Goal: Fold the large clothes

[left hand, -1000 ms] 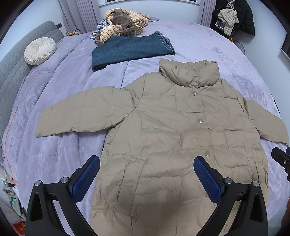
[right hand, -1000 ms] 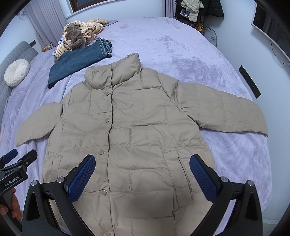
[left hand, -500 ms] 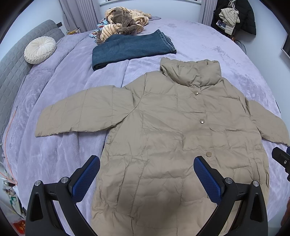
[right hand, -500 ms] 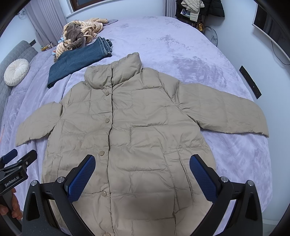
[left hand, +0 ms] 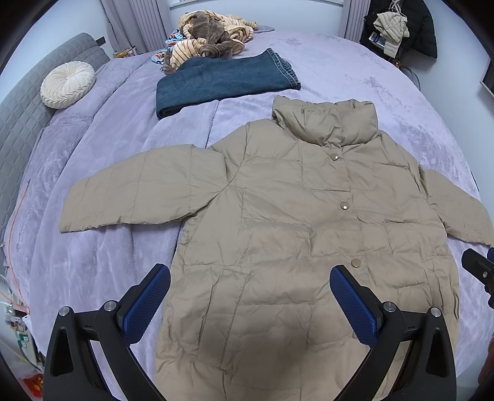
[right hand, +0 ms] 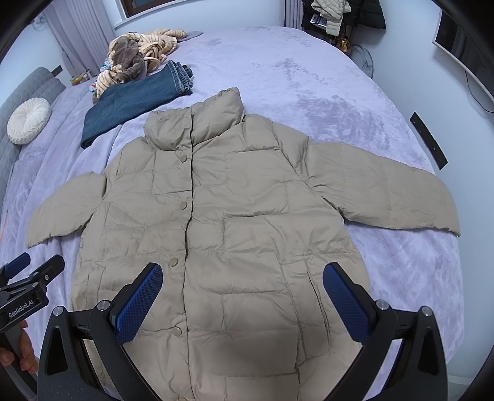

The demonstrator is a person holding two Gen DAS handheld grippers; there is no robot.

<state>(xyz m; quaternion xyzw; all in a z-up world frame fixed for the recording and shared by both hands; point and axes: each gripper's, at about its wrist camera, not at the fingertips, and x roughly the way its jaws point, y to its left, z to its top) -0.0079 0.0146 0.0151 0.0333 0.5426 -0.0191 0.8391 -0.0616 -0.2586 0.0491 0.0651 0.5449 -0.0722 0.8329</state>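
A beige quilted puffer jacket (left hand: 293,216) (right hand: 222,222) lies flat and face up on the bed, snapped closed, collar toward the far side, both sleeves spread out sideways. My left gripper (left hand: 250,296) hovers open over the jacket's lower left part, nothing between its blue pads (left hand: 145,305). My right gripper (right hand: 242,296) hovers open over the lower right part, also holding nothing. The jacket's hem is hidden below both grippers. The left gripper's body (right hand: 24,293) shows at the right wrist view's left edge, held by a hand.
Lilac plush bedspread (left hand: 386,92) covers the bed. Folded blue jeans (left hand: 222,83) lie beyond the collar, with a heap of striped and brown clothes (left hand: 210,37) behind. A round cream cushion (left hand: 68,84) rests by the grey headboard. Coats hang at the far right (left hand: 398,27).
Both grippers stay open; the views have shifted only slightly, with the jacket sitting a little lower in the left wrist view.
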